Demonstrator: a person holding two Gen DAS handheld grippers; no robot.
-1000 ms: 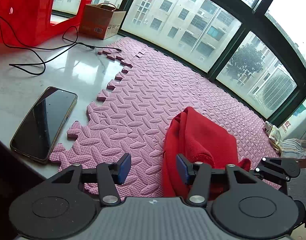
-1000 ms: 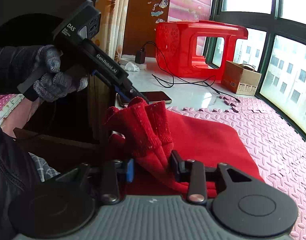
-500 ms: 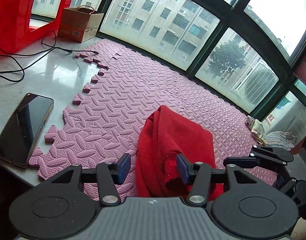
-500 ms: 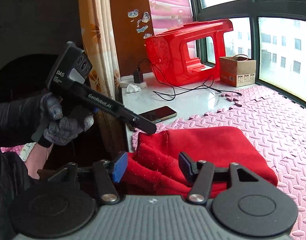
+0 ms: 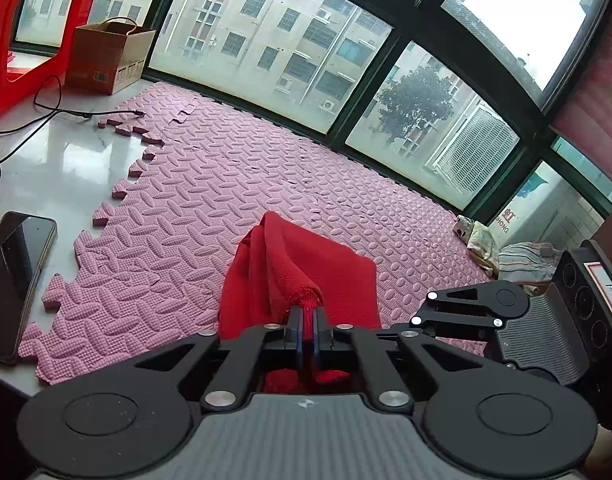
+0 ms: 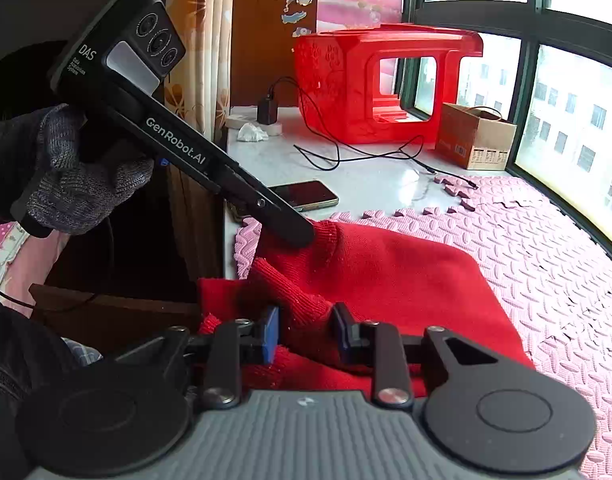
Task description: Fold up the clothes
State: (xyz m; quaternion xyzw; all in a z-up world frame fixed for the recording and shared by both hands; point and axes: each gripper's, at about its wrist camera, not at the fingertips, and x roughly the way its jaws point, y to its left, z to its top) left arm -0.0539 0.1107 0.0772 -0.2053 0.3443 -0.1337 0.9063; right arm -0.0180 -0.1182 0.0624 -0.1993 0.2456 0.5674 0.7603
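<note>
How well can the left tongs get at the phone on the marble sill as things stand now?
Probably not yet. The left tongs have just closed on a fold of the red sweater, so they are occupied. The phone lies uncovered beside the pink mat; once the sweater is released, the way looks free.

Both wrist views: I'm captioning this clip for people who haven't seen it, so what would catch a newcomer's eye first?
The red knit garment, bunched on the pink foam mat, stands out first. The left gripper is shut on a gathered edge of it, and the right gripper has just been closing, with a fold between its jaws. Behind, a red plastic stool glows on the marble sill by the window.
</note>
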